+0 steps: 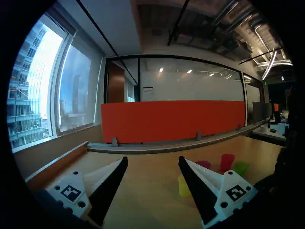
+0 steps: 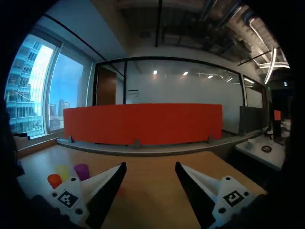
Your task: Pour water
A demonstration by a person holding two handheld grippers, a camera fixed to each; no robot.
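In the left gripper view my left gripper [image 1: 152,160] is open over the wooden table [image 1: 152,198], with nothing between its fingers. To its right stand a yellow cup [image 1: 184,187], a purple cup [image 1: 204,164], a red cup [image 1: 227,162] and a green cup [image 1: 241,168]; the right finger partly hides the yellow one. In the right gripper view my right gripper [image 2: 150,166] is also open and holds nothing. To its left on the table [image 2: 152,194] stand a red cup [image 2: 54,180], a yellow cup [image 2: 62,171] and a purple cup [image 2: 81,171]. All cups stand upright.
An orange partition [image 1: 171,120] on a grey rail closes the table's far edge. Large windows [image 1: 38,95] run along the left wall. A white desk [image 2: 267,152] with small items stands to the right, beyond the table's edge.
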